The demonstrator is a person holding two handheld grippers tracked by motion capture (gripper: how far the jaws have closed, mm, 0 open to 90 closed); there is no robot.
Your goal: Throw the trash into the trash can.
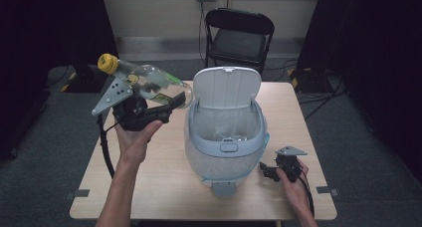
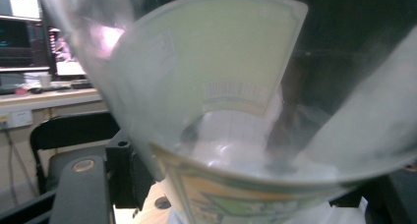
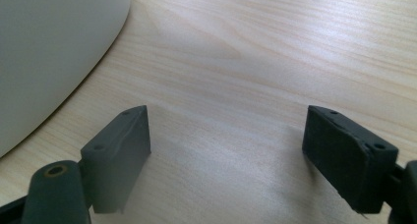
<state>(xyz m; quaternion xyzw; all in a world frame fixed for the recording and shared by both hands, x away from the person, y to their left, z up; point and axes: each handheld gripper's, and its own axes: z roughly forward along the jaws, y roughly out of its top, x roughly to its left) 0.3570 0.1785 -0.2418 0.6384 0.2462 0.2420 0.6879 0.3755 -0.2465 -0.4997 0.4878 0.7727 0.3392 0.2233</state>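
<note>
Over the left edge of the desk (image 1: 99,187), the left gripper (image 1: 166,107) holds a clear plastic bottle (image 1: 149,82) aloft, its jaws clamped across the lower body near the base. The bottle lies tilted, its yellow cap (image 1: 108,63) up and out past the desk's left edge, its base pointing toward the bin (image 1: 226,147). In the left gripper view the bottle (image 2: 221,111) sits right against the camera, label wrapped round it and nothing visibly sloshing inside, so it is probably empty and very light. Thin clear plastic of this sort is likely to dent under pressure and to be slick, so a grip across the body, where the label gives some purchase, looks sounder than one at the smooth shoulder or the cap. The left forearm rises from the near edge, hand wrapped under the gripper's body, wrist cocked so the jaws point across toward the bin.

At the middle of the desk the white bin stands with its lid (image 1: 226,85) raised and a liner inside; something pale and crumpled lies at its bottom, too small to name.

Near the right front corner, the right gripper (image 1: 263,170) rests low over the wood, just beside the bin's wall. Its jaws stand wide apart with nothing but bare desk between them, and the hand grips it from behind.
</note>
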